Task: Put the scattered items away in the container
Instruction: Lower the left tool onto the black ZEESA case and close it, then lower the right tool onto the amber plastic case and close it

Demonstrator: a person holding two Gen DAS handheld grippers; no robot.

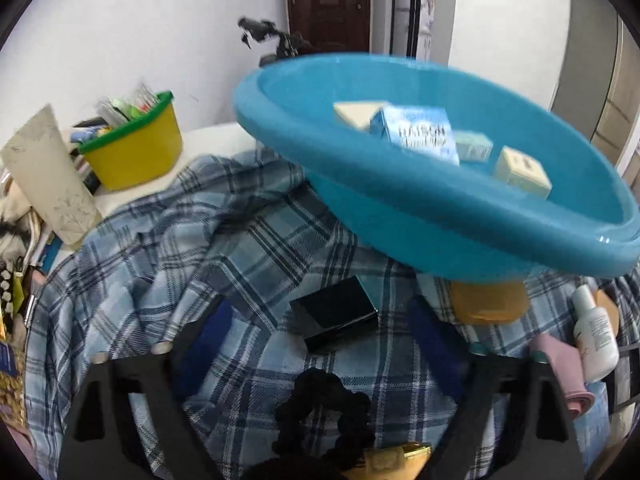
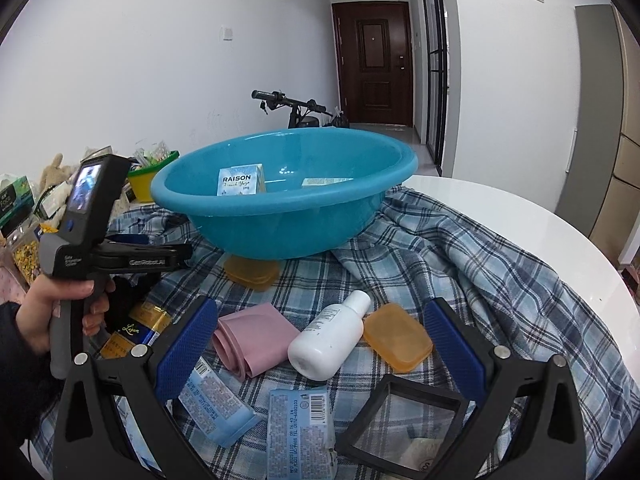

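A blue basin [image 2: 284, 196] sits on a plaid cloth [image 2: 460, 248] covering the white counter [image 2: 560, 232], with a yellow tub [image 1: 134, 152] behind it. It holds a box reading "RAISON" [image 2: 240, 180], while a white bottle [image 2: 328, 340], pink roll [image 2: 252, 336], 2 amber soap cases [image 2: 398, 338] and a black box [image 1: 336, 312] lie scattered around. Both the left hand-held gripper [image 1: 320, 344] and right hand-held gripper [image 2: 320, 336] are spread wide, gripping nothing; a hand [image 2: 52, 308] holds the left one level.
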